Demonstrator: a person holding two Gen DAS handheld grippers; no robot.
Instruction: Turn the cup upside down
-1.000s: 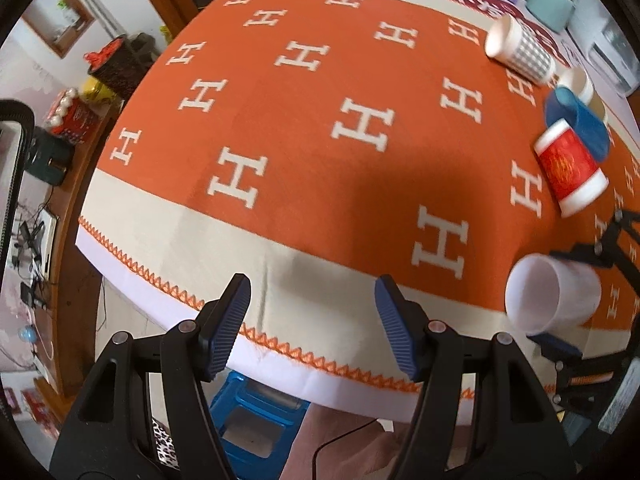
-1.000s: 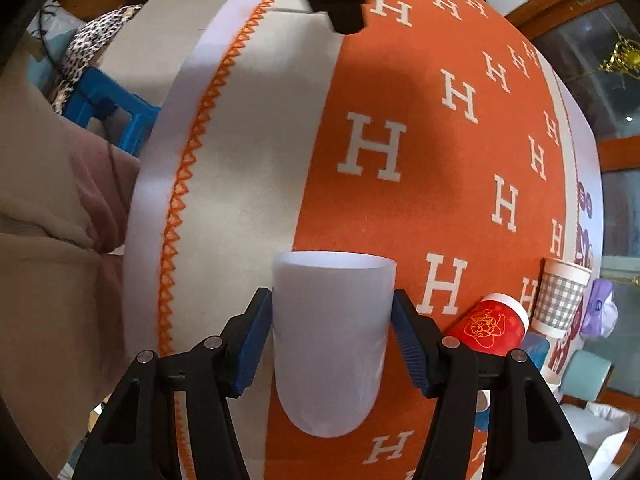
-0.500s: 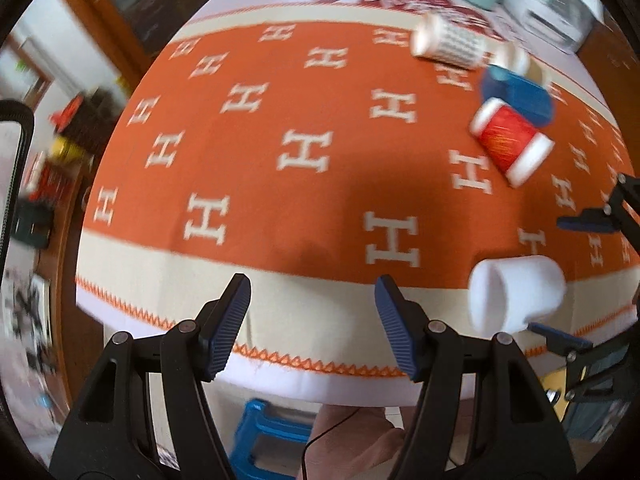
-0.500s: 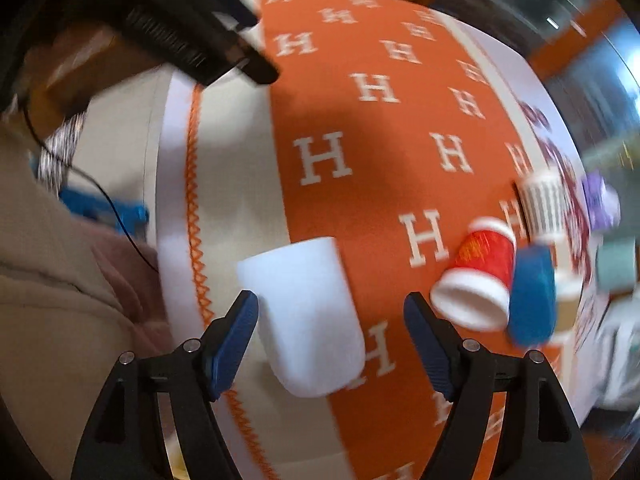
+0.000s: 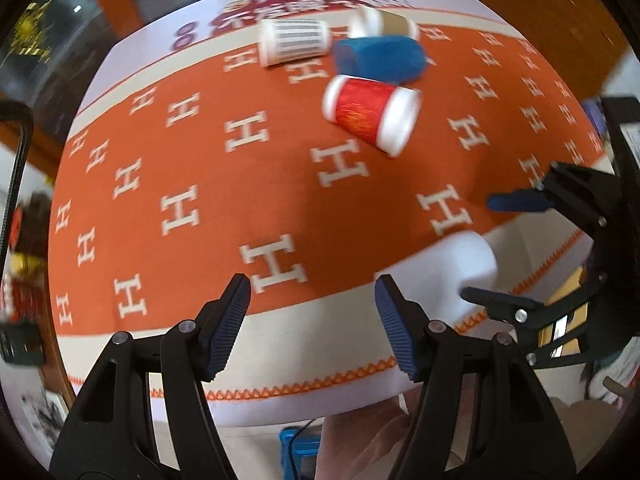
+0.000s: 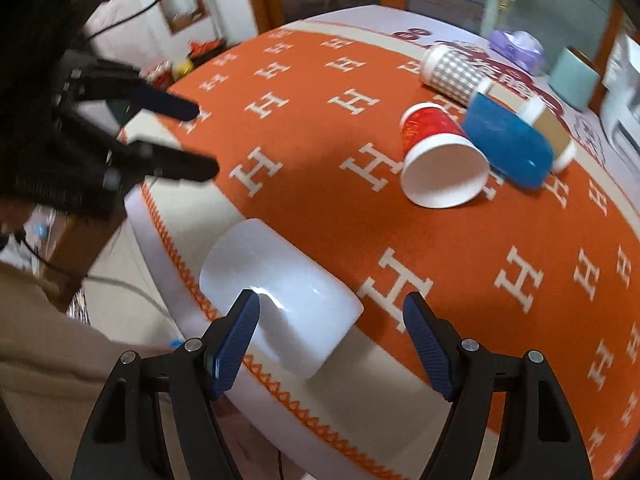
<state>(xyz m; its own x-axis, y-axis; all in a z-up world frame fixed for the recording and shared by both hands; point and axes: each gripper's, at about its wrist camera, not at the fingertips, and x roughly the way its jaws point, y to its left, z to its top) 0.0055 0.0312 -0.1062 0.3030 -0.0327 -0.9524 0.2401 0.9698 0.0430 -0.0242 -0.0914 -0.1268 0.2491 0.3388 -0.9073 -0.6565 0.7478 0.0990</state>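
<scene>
Table cloth (image 6: 320, 208): orange with white H marks and a cream border edged in orange zigzag; it covers the whole work surface and hangs over the near edge.

White cup (image 6: 276, 296): the task's thing. It stands near the front edge of the cloth, straddling the orange field and the cream border, with a closed flat end on top. No rim or opening shows on that end, so I judge it already mouth-down; the bottom edge is not clear enough to be sure. In the left wrist view it is blurred (image 5: 444, 268).

Right gripper (image 6: 332, 332): fingers spread wide, nothing pinched. The left pad (image 6: 236, 340) overlaps the cup's side in the picture; whether it touches I cannot tell. The right pad stands well apart from it. The wide gap suits a release, so the cup stands on its own.

Left gripper (image 5: 312, 320): fingers spread, empty, hovering over the cream border, to the left of the cup. It has no part in the hold; it looks parked out of the way.

Other cups: red cup (image 6: 440, 160), blue cup (image 6: 508, 144), checked cup (image 6: 452, 70) and a brown cup (image 6: 550, 132) lie on their sides, clustered at the far side, well apart from the white one.

Next, as a guess: draw the right gripper straight back so a pad does not tip the cup.
</scene>
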